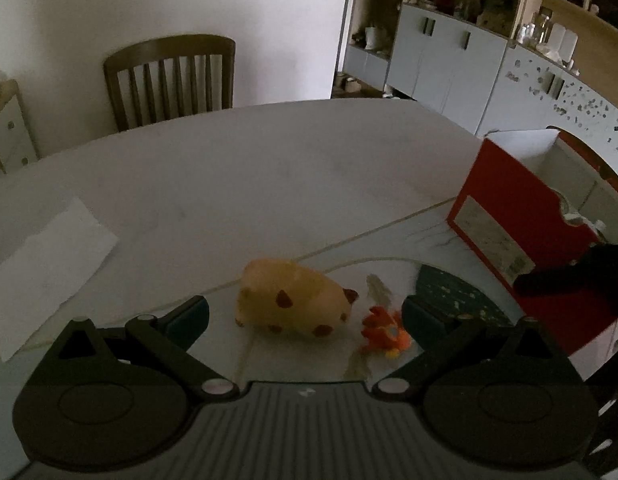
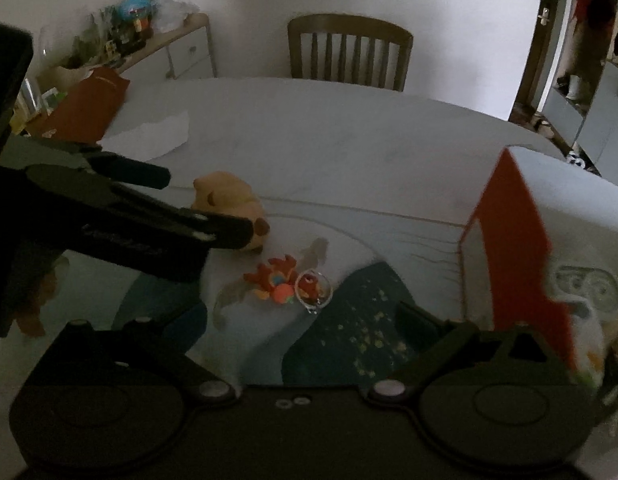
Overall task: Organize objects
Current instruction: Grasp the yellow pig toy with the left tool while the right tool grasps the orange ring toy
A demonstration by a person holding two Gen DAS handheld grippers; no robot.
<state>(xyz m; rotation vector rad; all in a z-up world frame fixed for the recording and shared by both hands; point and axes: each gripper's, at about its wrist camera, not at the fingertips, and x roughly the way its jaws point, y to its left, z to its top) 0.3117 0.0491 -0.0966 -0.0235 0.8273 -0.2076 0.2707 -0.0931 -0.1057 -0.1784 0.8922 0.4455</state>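
A tan plush toy with brown spots (image 1: pixel 295 306) lies on the table between the fingers of my left gripper (image 1: pixel 305 314), which is open and empty just in front of it. A small orange-red toy (image 1: pixel 385 332) lies to the plush's right. In the right wrist view the plush (image 2: pixel 229 196) is partly hidden by the left gripper (image 2: pixel 213 212); the orange toy (image 2: pixel 275 278) and a small clear ring with a red thing in it (image 2: pixel 313 288) lie ahead of my open, empty right gripper (image 2: pixel 301 320). A red open box (image 1: pixel 521 216) stands at the right, also close on the right in the right wrist view (image 2: pixel 517 248).
The table (image 1: pixel 249 168) has a pale patterned cover. A white paper sheet (image 1: pixel 45 268) lies at its left. A wooden chair (image 1: pixel 171 80) stands at the far side. A shelf unit (image 1: pixel 469 40) is at the back right, a cluttered sideboard (image 2: pixel 121 40) at the left.
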